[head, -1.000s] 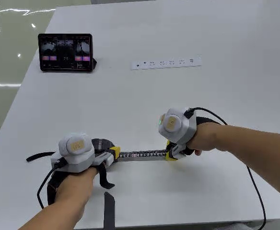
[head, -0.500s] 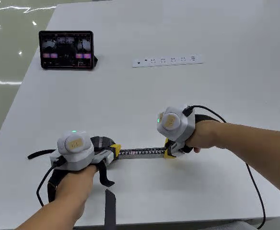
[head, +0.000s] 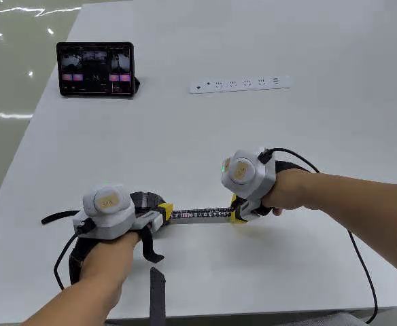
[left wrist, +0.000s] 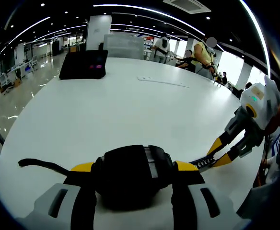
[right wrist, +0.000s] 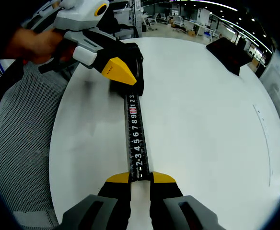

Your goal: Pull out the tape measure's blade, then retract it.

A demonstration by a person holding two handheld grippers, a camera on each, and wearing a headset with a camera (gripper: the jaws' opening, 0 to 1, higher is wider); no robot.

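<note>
On the wide white bench (head: 185, 136), the left gripper (left wrist: 135, 167) clasps the round black tape measure case (left wrist: 130, 184) between its yellow-tipped fingers (left wrist: 82, 167), while the right gripper (right wrist: 141, 178), fingers narrowed, pinches the tip of the short drawn-out numbered blade (right wrist: 135, 134) stretched between them.

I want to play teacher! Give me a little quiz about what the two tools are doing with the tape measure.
1. True or false: the left tool is shut on the tape measure's case.
2. What does the right tool pinch? A) the case B) the end of the blade C) nothing at all
3. Fill in the gap: the pulled-out blade lies flat on the white ____.

Key: 1 true; 2 B; 3 table.
</note>
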